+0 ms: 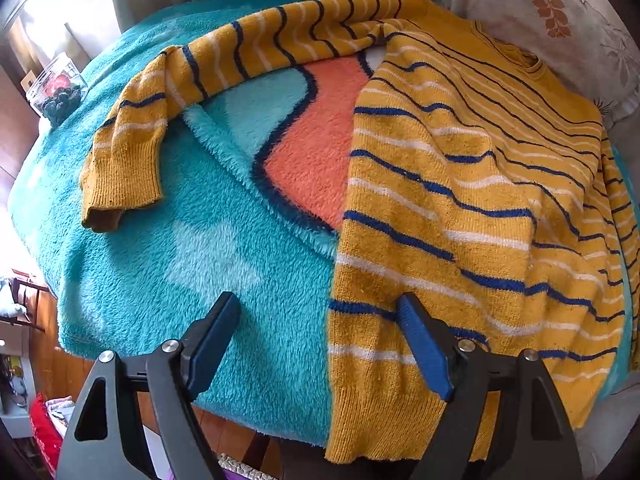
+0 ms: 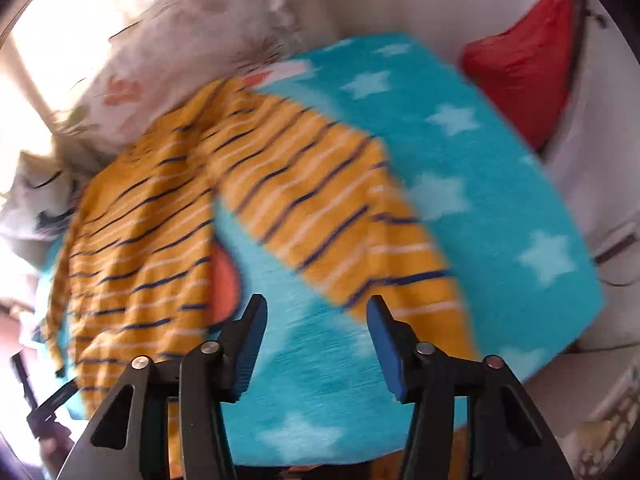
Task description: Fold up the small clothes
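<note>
The left gripper (image 1: 318, 312) hangs low over the near edge of the teal fleece blanket (image 1: 168, 248), its jaws wide and holding nothing; one blue pad (image 1: 424, 344) sits over the hem corner of the yellow striped sweater (image 1: 460, 208), the other over bare fleece, so the sweater's side edge lies between them without being pinched. The right gripper (image 2: 316, 320) hovers over the blanket (image 2: 480, 160) with its jaws partly apart and empty, bare fleece between them and the sweater's right sleeve (image 2: 340, 216) just beyond its tips; this view is blurred, so finer detail cannot be told.

The step in hand looks like the start of the fold: the sweater lies spread on the blanket, body flat, nothing folded over yet. The next move probably calls for the left gripper to close on the hem corner or side edge, and the right to take the cuff end of the sleeve near it, so that side or sleeve can be carried across the body.

The sweater's long axis runs from the hem at the near edge away to the neckline (image 1: 516, 56) at the far side. Its left sleeve (image 1: 208, 64) stretches out sideways from the shoulder and bends back toward the viewer at the cuff (image 1: 116, 188). Beyond lie floral pillows (image 1: 560, 12)
</note>
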`<action>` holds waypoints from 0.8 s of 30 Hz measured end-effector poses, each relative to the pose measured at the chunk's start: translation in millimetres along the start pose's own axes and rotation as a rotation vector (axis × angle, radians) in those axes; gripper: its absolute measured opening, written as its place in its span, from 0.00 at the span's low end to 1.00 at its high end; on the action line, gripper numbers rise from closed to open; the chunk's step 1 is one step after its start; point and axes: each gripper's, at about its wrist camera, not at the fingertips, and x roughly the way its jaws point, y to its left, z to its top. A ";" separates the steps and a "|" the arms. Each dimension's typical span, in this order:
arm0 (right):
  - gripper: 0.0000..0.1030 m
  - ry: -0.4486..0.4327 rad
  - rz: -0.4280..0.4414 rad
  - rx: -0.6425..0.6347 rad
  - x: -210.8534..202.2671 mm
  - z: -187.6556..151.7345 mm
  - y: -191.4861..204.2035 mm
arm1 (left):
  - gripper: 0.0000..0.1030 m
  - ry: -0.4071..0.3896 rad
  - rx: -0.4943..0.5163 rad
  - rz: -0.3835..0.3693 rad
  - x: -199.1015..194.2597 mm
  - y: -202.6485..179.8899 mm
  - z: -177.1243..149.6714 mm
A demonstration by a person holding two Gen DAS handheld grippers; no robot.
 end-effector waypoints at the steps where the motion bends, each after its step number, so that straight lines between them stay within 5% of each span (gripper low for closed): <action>1: 0.57 0.059 0.071 -0.016 16.8 -5.1 11.5 | 0.78 0.000 -0.003 -0.001 0.7 -1.4 -2.2; 3: 0.57 0.149 0.115 -0.048 42.9 -18.7 33.0 | 0.70 -0.002 -0.008 -0.014 -0.2 -4.9 -4.6; 7: 0.67 0.188 0.122 -0.159 60.3 -30.7 71.9 | 0.13 0.020 0.052 -0.021 -5.8 -24.0 0.2; 8: 0.59 0.186 0.111 -0.176 61.2 -32.6 78.8 | 0.11 0.025 0.062 -0.004 -7.8 -28.8 3.0; 9: 0.33 0.193 0.095 -0.196 62.2 -34.4 84.5 | 0.09 0.028 0.067 0.004 -10.4 -31.0 2.6; 10: 0.18 0.224 0.093 -0.206 66.4 -37.3 88.5 | 0.06 0.035 0.067 0.010 -13.6 -31.6 1.8; 11: 0.10 0.233 0.097 -0.192 65.8 -39.1 88.1 | 0.05 0.045 0.063 0.011 -18.6 -30.6 0.3; 15: 0.09 0.226 0.091 -0.175 44.2 -42.6 70.6 | 0.05 0.066 0.034 0.012 -46.5 -20.3 -17.6; 20: 0.12 0.200 0.097 -0.074 42.0 -45.6 34.8 | 0.07 0.115 -0.049 -0.079 -47.4 -4.8 -36.3; 22: 0.18 0.120 0.115 0.032 26.6 -40.0 15.5 | 0.07 0.088 -0.044 -0.073 -59.8 -5.1 -35.8; 24: 0.35 0.044 0.120 0.141 11.0 -37.4 -7.9 | 0.07 0.046 -0.031 -0.059 -76.1 -5.0 -34.3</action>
